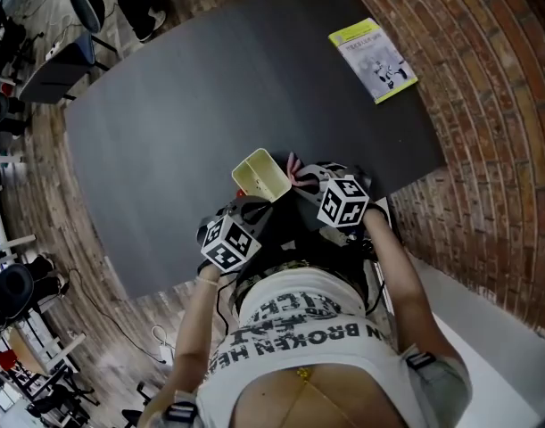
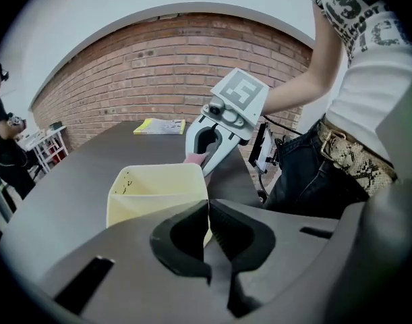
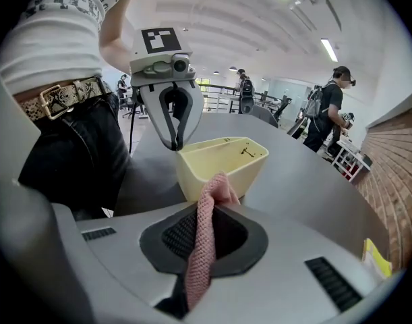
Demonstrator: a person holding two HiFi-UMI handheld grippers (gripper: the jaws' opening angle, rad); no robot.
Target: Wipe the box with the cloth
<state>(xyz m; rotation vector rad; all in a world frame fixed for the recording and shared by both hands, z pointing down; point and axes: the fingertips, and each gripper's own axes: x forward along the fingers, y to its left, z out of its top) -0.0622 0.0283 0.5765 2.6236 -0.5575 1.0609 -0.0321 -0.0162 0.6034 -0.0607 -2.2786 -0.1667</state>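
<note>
My left hand-held gripper is clenched on the near rim of the box, a corner of its pale yellow wall pinched between the jaws. That is my anchor. I judge the box is light and would skate on the dark tabletop under any sideways rub, so this grip should be firm and low, pressing the box down rather than lifting it.

The box stands upright and open-topped near my edge of the tabletop, between the two grippers. There are a few dark specks on its inner wall, which I would go over too.

My right hand-held gripper is clamped on the pink cloth. A fold of it pokes out past the jaw tips and sits against the outer wall of the box. To wipe well I should lead with that free fold, not the hard jaws. I would press lightly and stroke along the wall, working round toward the side my left jaws do not cover. The rubbing force should run toward the anchoring grip, not away from it.

A yellow-edged booklet lies far off to the right, out of the way.
</note>
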